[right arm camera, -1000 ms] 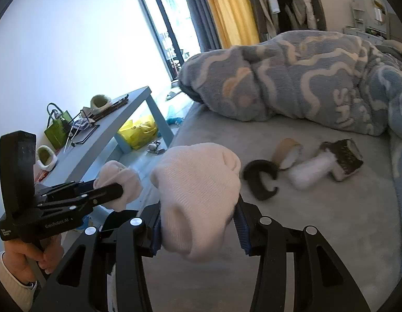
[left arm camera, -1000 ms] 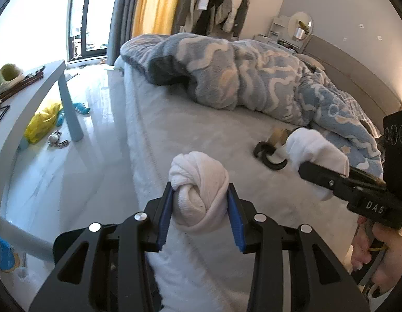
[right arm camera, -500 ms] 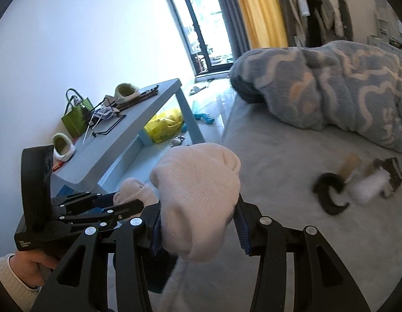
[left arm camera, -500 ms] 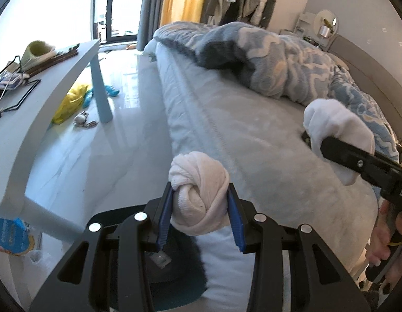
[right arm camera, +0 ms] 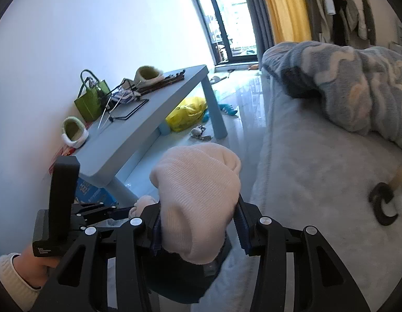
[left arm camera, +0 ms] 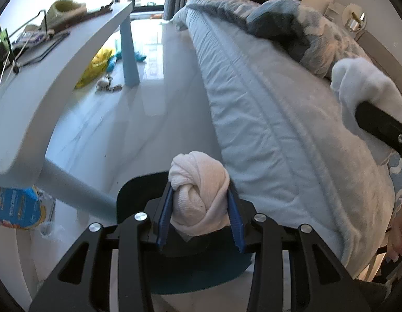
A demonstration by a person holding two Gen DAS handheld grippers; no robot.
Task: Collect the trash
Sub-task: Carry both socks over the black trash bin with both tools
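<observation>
**Both claws carry balled cloth over a dark bin beside the bed**

The left claw (left arm camera: 199,205) is clamped on a knotted white cloth ball (left arm camera: 198,195), its blue pads pressing both sides. Directly beneath it sits a dark bin (left arm camera: 138,189) on the pale floor, wedged between the bed (left arm camera: 266,119) edge and the blue desk (left arm camera: 78,59).

The right claw (right arm camera: 198,223) grips a cream ribbed cloth bundle (right arm camera: 198,195), also above the dark bin (right arm camera: 180,283). In the left wrist view that bundle (left arm camera: 362,96) shows at 3 o'clock, over the bed edge.

On the bed, at 3 o'clock in the right wrist view, lies a black curved piece (right arm camera: 383,205); a patterned blanket (right arm camera: 357,83) is heaped at 1 o'clock. Under the desk, at 12 o'clock, lies a yellow bag (right arm camera: 188,113). A green bag (right arm camera: 91,101) and slippers (right arm camera: 73,130) rest on the desk.
</observation>
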